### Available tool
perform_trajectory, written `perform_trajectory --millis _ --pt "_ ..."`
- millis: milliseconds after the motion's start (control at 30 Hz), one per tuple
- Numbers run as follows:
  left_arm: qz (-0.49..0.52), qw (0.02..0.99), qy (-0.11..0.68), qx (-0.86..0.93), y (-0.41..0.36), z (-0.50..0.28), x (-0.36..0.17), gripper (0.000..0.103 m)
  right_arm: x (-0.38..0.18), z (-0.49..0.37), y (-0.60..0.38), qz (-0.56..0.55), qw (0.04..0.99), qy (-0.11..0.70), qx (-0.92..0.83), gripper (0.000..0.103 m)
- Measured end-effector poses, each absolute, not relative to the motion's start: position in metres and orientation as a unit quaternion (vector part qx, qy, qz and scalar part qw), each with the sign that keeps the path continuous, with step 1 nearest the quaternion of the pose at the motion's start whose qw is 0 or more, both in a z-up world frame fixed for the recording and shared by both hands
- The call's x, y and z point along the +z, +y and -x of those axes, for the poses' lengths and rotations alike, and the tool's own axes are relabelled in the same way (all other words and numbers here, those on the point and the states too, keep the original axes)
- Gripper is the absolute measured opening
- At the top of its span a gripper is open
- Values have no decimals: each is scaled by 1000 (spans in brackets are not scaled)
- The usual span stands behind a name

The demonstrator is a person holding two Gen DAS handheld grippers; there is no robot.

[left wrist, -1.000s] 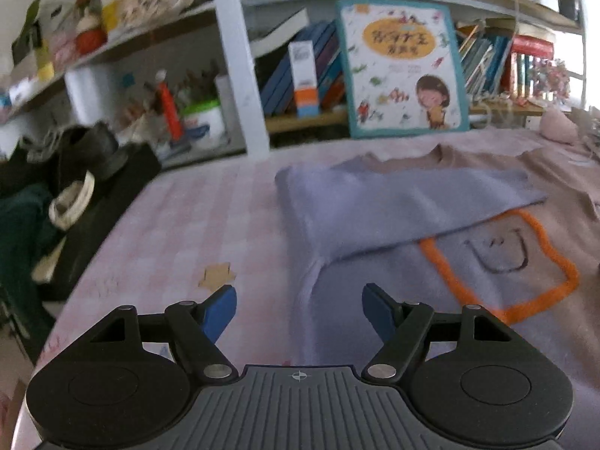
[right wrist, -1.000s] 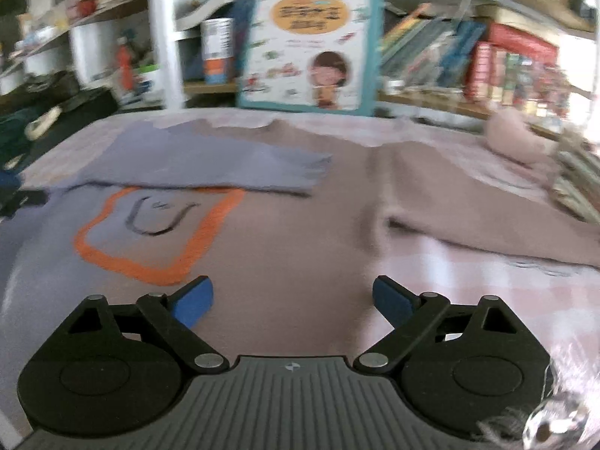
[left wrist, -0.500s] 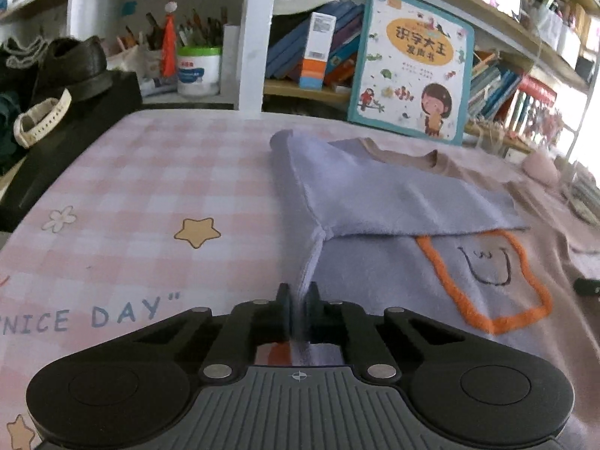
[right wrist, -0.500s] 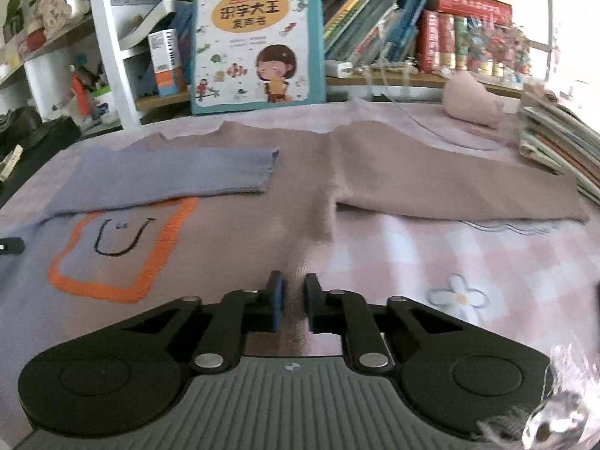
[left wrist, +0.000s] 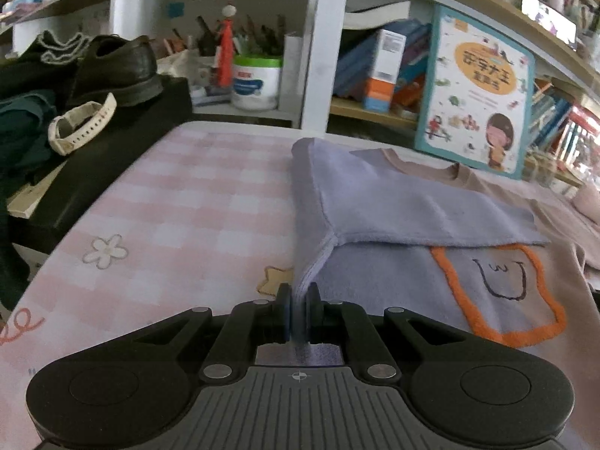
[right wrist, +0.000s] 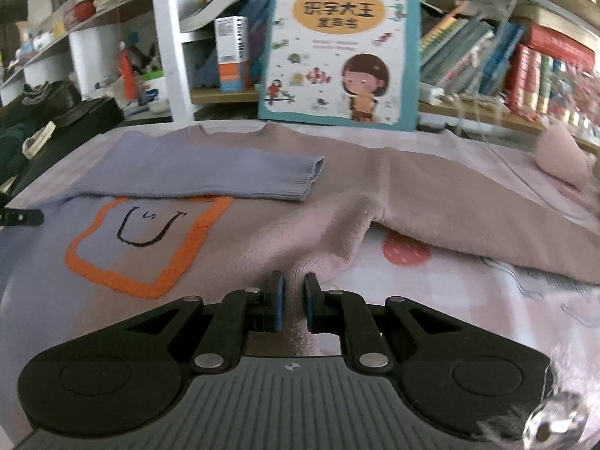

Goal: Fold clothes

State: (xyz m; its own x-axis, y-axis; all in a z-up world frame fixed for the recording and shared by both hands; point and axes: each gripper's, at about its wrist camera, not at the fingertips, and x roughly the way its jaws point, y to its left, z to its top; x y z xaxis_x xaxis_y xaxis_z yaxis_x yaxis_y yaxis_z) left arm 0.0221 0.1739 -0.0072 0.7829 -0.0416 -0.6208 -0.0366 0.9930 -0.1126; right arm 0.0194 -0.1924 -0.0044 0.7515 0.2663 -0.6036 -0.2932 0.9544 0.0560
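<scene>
Your left tool [left wrist: 298, 309] pinches the lilac side edge of the sweater [left wrist: 393, 285], lifting it into a ridge. Your right tool [right wrist: 292, 302] is narrowed onto the sweater's pink edge. The sweater lies flat on the checked bench [left wrist: 187, 217], lilac sleeve [right wrist: 195, 176] folded across toward 12 o'clock, below the picture book [right wrist: 341, 45].

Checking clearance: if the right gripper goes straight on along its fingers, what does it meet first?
The right gripper already pinches the sweater; straight on it would plough into that raised pink fold. Beyond stands the picture book, though depth is unclear.
</scene>
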Motion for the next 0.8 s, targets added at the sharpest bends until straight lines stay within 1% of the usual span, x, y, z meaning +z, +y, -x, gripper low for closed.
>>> perform_trajectory --millis 500,567,600,667,700,767,800 --pt "63 943 326 -6 181 -39 -10 7 -6 -25 -188 9 937 316 147 11" --pt "61 943 326 -5 181 -39 -10 8 -6 -25 -188 9 938 315 147 11" --pt "59 944 326 -1 181 -38 -10 11 -6 -25 -188 9 938 315 147 12" --pt "45 946 320 12 176 -35 -6 14 -6 -24 -189 8 938 314 146 12" --pt "38 948 316 16 173 -32 -4 14 -6 -23 -190 7 938 314 145 14" --pt "22 952 305 25 167 -25 3 16 -5 -20 -192 4 940 311 141 23" --pt "14 954 298 29 163 -20 7 20 -5 -18 -194 3 941 309 139 32"
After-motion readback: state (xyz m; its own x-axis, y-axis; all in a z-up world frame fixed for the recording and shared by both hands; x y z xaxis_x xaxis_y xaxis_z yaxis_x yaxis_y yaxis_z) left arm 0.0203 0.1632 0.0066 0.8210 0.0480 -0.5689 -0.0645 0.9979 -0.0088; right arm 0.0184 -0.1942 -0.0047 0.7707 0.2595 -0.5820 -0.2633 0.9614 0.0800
